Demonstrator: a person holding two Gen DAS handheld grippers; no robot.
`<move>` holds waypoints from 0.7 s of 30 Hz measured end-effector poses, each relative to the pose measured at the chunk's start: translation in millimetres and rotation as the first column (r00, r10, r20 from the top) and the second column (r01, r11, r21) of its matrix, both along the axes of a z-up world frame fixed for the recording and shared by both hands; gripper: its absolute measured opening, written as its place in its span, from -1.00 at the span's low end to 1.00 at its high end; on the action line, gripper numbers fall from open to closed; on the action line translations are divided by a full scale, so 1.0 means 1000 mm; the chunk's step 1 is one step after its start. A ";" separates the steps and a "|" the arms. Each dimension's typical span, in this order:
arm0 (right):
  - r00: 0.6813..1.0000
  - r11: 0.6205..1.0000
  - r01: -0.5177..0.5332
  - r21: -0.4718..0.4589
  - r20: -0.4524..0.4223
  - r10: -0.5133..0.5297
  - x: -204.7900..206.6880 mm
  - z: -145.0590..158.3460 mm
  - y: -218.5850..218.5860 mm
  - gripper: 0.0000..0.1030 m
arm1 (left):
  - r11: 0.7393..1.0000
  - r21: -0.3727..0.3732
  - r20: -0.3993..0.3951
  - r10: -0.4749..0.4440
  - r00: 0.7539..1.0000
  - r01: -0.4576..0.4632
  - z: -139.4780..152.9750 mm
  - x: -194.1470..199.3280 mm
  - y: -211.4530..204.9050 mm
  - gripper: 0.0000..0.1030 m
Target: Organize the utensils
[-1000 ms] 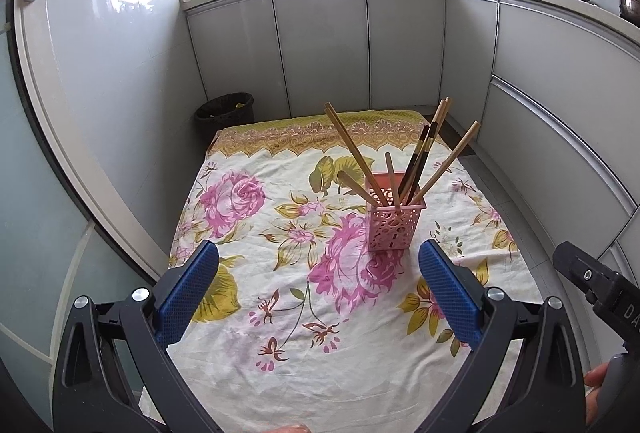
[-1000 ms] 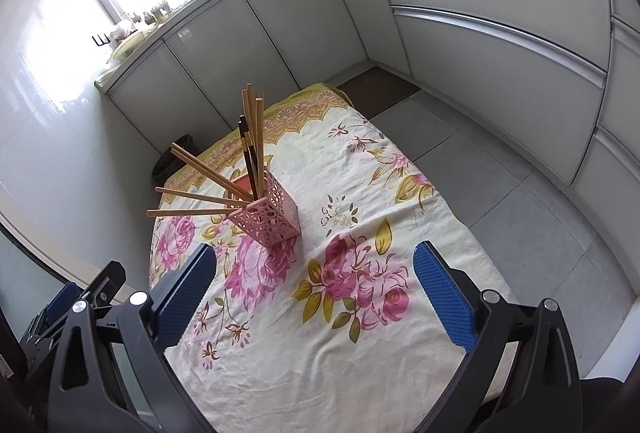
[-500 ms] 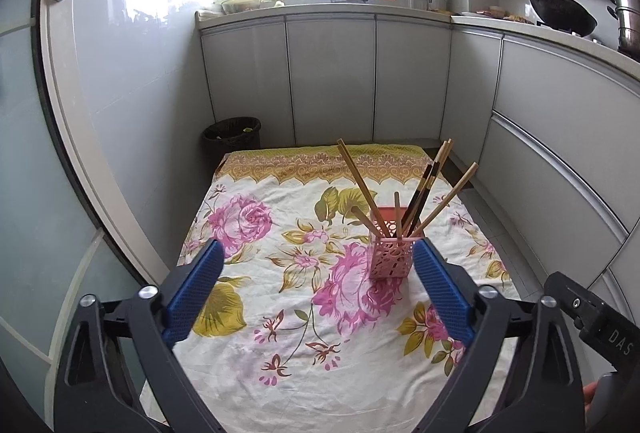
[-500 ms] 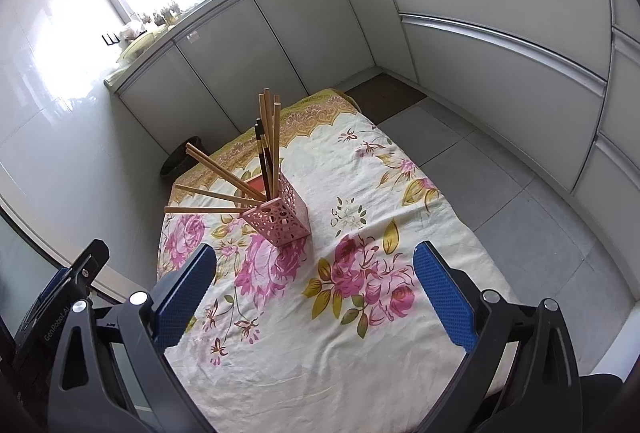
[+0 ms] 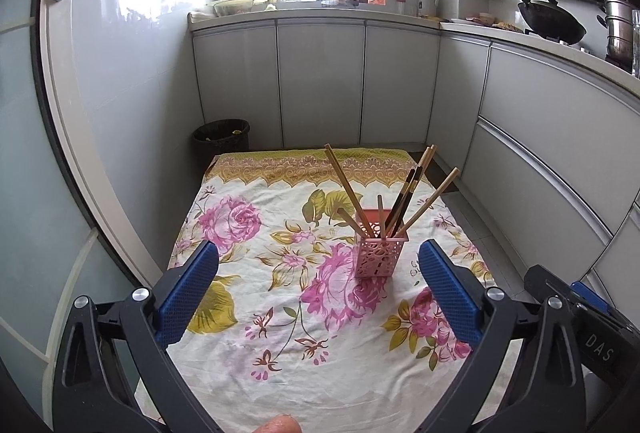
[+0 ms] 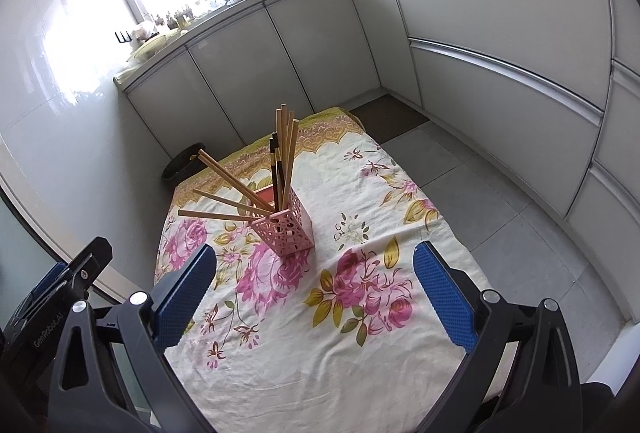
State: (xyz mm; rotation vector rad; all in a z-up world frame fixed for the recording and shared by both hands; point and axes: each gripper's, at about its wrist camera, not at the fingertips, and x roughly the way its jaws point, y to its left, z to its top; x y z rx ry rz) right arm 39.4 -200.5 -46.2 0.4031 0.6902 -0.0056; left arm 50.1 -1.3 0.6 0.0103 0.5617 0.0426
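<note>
A pink perforated utensil holder (image 5: 380, 257) stands upright on the floral cloth (image 5: 280, 333), and it also shows in the right wrist view (image 6: 286, 227). Several wooden chopsticks (image 5: 344, 183) and dark ones fan out of it; they show in the right wrist view too (image 6: 224, 201). My left gripper (image 5: 318, 273) is open and empty, held back from the holder. My right gripper (image 6: 314, 275) is open and empty, also short of the holder, which sits left of its middle.
Grey cabinets (image 5: 320, 81) run along the back and right. A black waste bin (image 5: 222, 137) stands at the cloth's far left corner. A wok (image 5: 550, 23) and pots sit on the counter at right. Bare tiled floor (image 6: 480, 193) lies right of the cloth.
Both grippers have pulled back and tilted up from the holder, so it looks smaller and more of the kitchen shows. Both stay open.
</note>
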 end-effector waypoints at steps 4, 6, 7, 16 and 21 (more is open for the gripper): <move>1.000 1.000 0.004 0.000 0.004 -0.004 -0.001 0.001 -0.001 0.87 | 1.000 0.001 0.000 0.000 1.000 0.000 0.001 -0.002 0.001 0.86; 1.000 1.000 0.004 -0.001 0.004 -0.004 -0.001 0.001 0.000 0.87 | 1.000 0.003 -0.001 0.000 1.000 0.000 0.001 -0.001 0.001 0.86; 1.000 1.000 0.003 -0.001 0.003 -0.003 -0.001 0.001 0.000 0.87 | 1.000 0.003 -0.001 0.000 1.000 0.000 0.001 -0.001 0.001 0.86; 1.000 1.000 0.007 0.002 -0.001 -0.007 -0.002 0.001 -0.002 0.87 | 1.000 0.015 0.001 0.001 1.000 -0.001 0.001 -0.004 0.001 0.86; 1.000 1.000 0.005 0.002 -0.001 -0.005 -0.002 0.000 -0.001 0.87 | 1.000 0.014 -0.001 0.000 1.000 0.000 0.000 -0.005 0.001 0.86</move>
